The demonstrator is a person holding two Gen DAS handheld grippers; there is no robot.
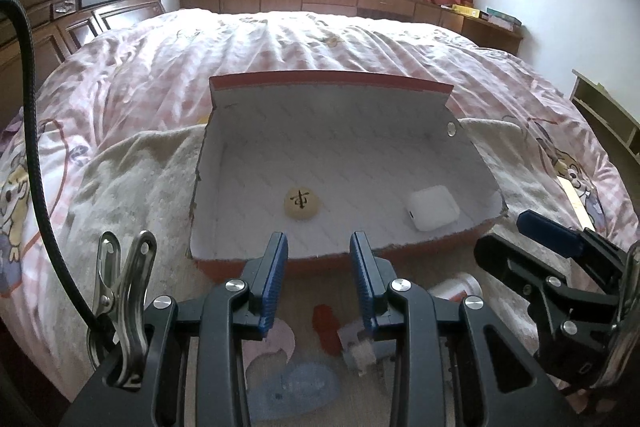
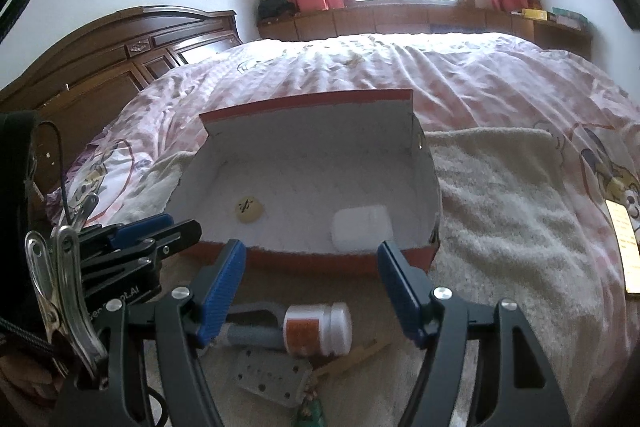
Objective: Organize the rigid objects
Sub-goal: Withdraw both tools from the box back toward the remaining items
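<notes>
1. I am working over a bed [image 1: 280, 39] with an open red box [image 1: 332, 85] sitting on a cream towel [image 2: 500, 195]. Inside it a round game piece [image 1: 301, 203] is lying left of centre and a white case [image 1: 431, 207] is lying at the right, well apart from each other.

2. My left gripper [image 1: 319, 267] is hovering with its jaws released at a narrow gap and nothing between them. My right gripper [image 2: 316, 283] is hovering with its jaws released much wider, also empty.

3. The things waiting to be sorted are lying on the towel just in front of the box: a white bottle with an orange label [image 2: 318, 329] on its side, a grey handled tool [image 2: 256, 331] touching it, a perforated metal plate [image 2: 272, 373] below, and a wooden stick [image 2: 356, 355] beside the bottle.

4. I am judging the bottle to be the next pick, since it is lying directly beneath the right jaws, which are wide enough for its body.

5. I am planning to tip the right gripper down and close across the labelled body, not the cap, because a round bottle on soft towel is likely to roll.

6. I am keeping the left gripper clear of the right, as they are close together.

7. I am aiming the drop at the bare floor between the game piece and the case.
</notes>
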